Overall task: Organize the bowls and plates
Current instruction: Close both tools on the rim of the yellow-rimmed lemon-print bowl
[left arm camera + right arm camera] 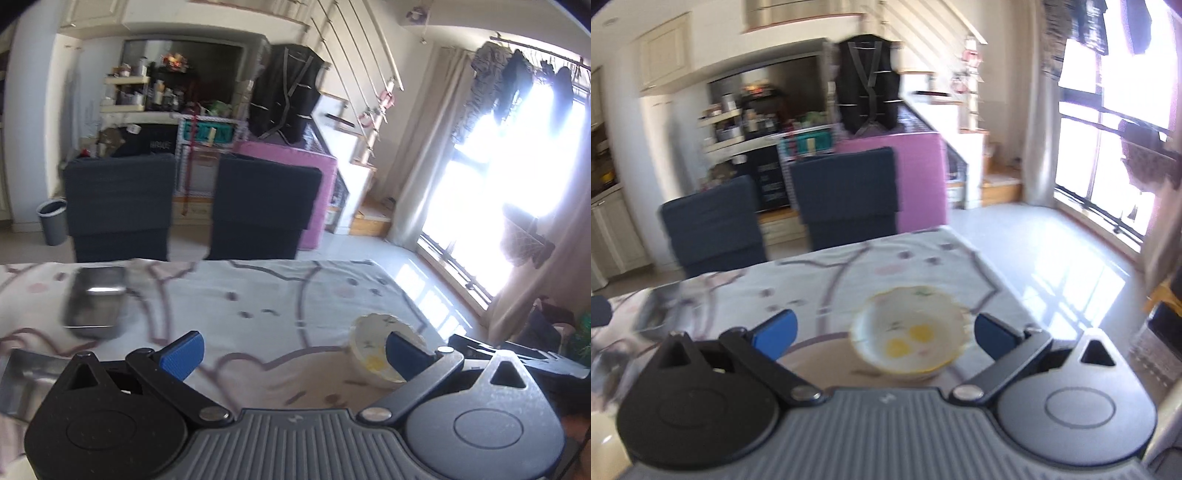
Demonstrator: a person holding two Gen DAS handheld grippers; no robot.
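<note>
Blue pads up front on both tools, and both sets of jaws stand wide apart, gripping nothing. Right gripper (884, 334) has the cream bowl (908, 334) sitting between its fingers on the patterned tablecloth (820, 280), yellow blotches showing inside it; whether a pad touches the rim, motion blur won't let me say. Left gripper (293, 350) hangs over bare cloth, and from its side that same bowl (382, 354) sits right by its right-hand finger, partly hidden behind it.

Looks like the right side is lining up to take the bowl. To do it well: settle the tool first, since the view is smeared, then bring one pad inside the wall and one outside, low on the rim, and close squarely so the scalloped edge doesn't twist out.

Further out on the left, a steel tray (94, 301) lies on the cloth, with another metal piece (26, 384) at the frame edge. Beyond the table stand two dark chairs (188, 206).
</note>
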